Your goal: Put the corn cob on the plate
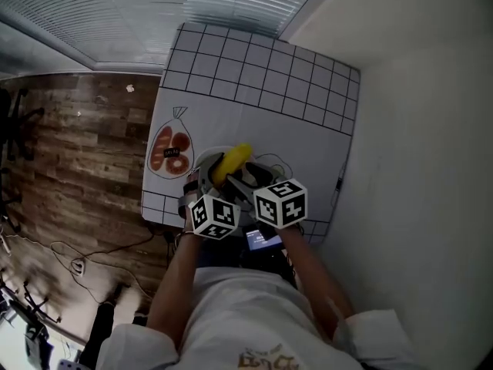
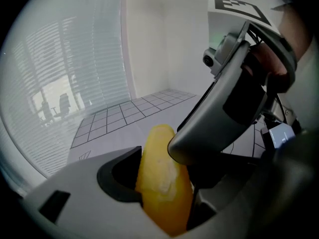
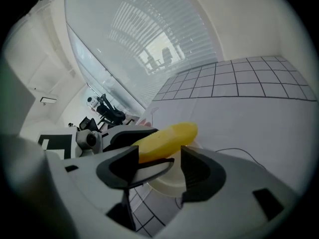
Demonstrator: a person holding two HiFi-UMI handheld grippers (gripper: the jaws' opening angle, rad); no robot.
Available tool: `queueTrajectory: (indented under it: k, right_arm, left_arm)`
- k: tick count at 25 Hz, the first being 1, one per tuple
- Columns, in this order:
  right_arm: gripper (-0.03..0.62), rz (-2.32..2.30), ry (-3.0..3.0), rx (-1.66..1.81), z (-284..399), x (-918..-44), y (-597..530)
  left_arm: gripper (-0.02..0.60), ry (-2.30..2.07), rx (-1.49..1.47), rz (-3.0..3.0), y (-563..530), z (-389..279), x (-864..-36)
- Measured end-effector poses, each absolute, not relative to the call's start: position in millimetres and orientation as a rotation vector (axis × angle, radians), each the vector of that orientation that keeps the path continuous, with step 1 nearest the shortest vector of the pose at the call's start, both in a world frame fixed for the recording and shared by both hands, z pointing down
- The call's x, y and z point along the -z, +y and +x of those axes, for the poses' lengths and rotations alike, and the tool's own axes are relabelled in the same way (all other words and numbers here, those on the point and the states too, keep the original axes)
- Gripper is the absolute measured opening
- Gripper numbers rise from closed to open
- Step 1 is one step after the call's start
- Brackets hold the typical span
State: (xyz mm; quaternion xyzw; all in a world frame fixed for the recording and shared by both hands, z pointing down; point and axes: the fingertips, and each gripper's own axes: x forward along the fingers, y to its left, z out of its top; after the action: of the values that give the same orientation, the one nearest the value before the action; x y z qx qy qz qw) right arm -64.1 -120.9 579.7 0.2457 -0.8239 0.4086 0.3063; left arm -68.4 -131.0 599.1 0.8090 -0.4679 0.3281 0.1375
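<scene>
A yellow corn cob [image 1: 232, 163] hangs just above a white plate [image 1: 202, 159] on the table mat. My left gripper [image 1: 203, 180] is shut on the cob's near end; in the left gripper view the corn cob [image 2: 163, 183] fills the gap between its jaws. My right gripper [image 1: 246, 183] is close alongside on the right, open. In the right gripper view the corn cob [image 3: 167, 138] crosses over its left fingertip, and the plate [image 3: 167, 184] shows through the open gap of the right gripper [image 3: 158, 172]. One right finger [image 2: 219, 118] lies against the cob.
The white mat [image 1: 254, 114] has a grid border and a drawn food bag [image 1: 171, 151] left of the plate. Wooden floor [image 1: 77, 153] lies beyond the table's left edge. A plain wall [image 1: 416, 129] runs along the right. Blinds [image 1: 154, 14] are at the far end.
</scene>
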Motion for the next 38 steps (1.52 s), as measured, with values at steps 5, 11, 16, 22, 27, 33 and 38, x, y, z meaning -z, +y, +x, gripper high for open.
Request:
queueTrajectory:
  k: [5, 11, 16, 22, 27, 33, 38]
  right_arm:
    - [0.272, 0.643, -2.146, -1.08, -64.4, -590.6, -117.1]
    - [0.273, 0.671, -2.133, -1.15, -62.5, -596.8, -115.4]
    - [0.254, 0.727, -2.169, -1.084, -61.4, -591.9, -118.3]
    - [0.245, 0.758, -2.162, -1.08, -59.8, -592.8, -117.7]
    - [0.244, 0.769, -2.16, -1.084, -56.2, -591.4, -119.6]
    - [0.244, 0.783, -2.169, -1.088, -51.1, -588.7, -118.2]
    - [0.242, 0.791, -2.183, -1.089, -46.5, -584.8, -114.2]
  left_arm:
    - [0.262, -1.343, -0.956, 2.359, -127.9, -68.6, -608.8]
    - [0.262, -1.371, -1.038, 2.435, -127.4, -68.1, -608.5]
    - [0.262, -1.333, -1.016, 2.441, -125.9, -68.8, -609.1]
    - [0.268, -1.303, -1.004, 2.443, -119.5, -71.6, -607.2]
    - [0.268, -1.317, -0.993, 2.432, -114.4, -79.2, -601.4]
    - [0.267, -1.357, -0.971, 2.412, -111.3, -86.5, -596.0]
    - [0.267, -1.393, -0.935, 2.39, -105.0, -89.5, -587.9]
